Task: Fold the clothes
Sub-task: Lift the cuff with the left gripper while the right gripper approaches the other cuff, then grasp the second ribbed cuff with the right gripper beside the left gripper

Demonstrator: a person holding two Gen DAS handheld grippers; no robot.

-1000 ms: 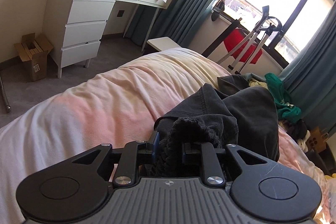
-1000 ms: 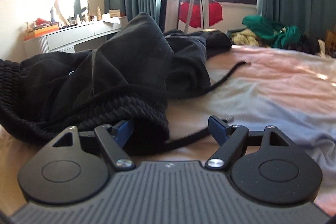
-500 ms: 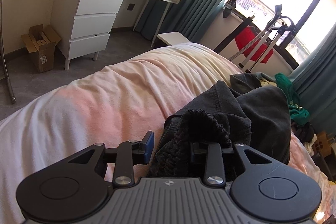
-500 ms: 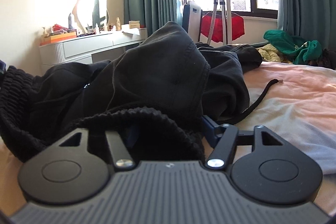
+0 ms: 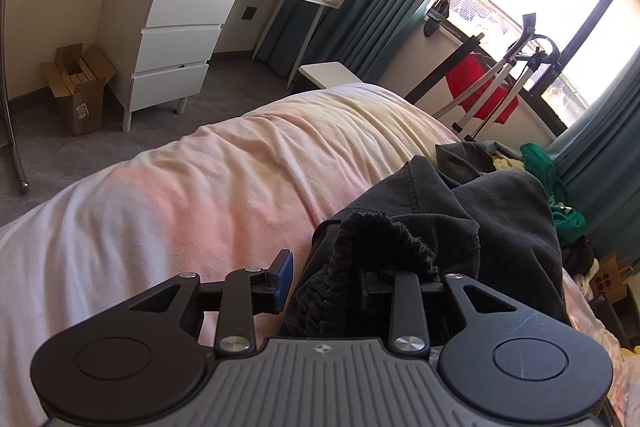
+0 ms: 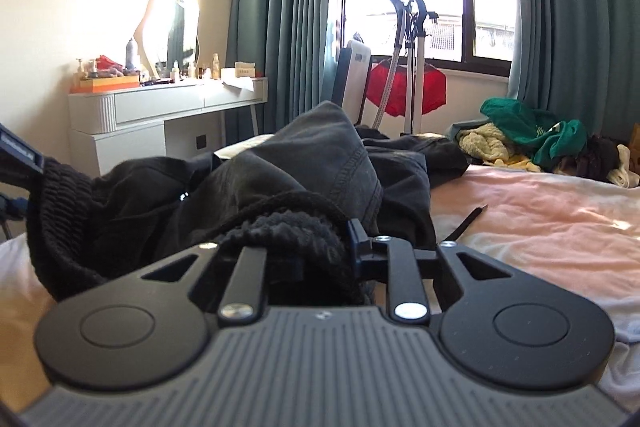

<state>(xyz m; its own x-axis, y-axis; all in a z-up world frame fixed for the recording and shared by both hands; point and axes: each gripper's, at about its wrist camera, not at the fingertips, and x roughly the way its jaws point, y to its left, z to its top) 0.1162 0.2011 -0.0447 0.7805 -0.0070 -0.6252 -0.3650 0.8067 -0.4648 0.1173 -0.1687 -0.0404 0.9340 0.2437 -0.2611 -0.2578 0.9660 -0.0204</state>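
Note:
A black garment point(image 5: 472, 223) with a ribbed knit hem lies bunched on the pink and white bed sheet point(image 5: 208, 195). My left gripper point(image 5: 324, 277) is open, and the knit hem lies between its fingers, draped over the right one. In the right wrist view the same garment point(image 6: 304, 167) is heaped ahead. My right gripper point(image 6: 308, 247) is shut on the ribbed hem point(image 6: 288, 227). A black drawstring point(image 6: 468, 221) trails onto the sheet point(image 6: 540, 227). The left gripper's tip shows at the far left of the right wrist view point(image 6: 20, 155).
A pile of other clothes, green and cream, lies at the bed's far end point(image 6: 532, 139). A white dresser and desk point(image 5: 180, 27) stands by the wall, with a cardboard box point(image 5: 76, 87) on the floor. A red drying rack point(image 6: 404, 91) stands by the window.
My left gripper has opened and let go of the knit hem. My right gripper has closed on the ribbed hem and lifted it.

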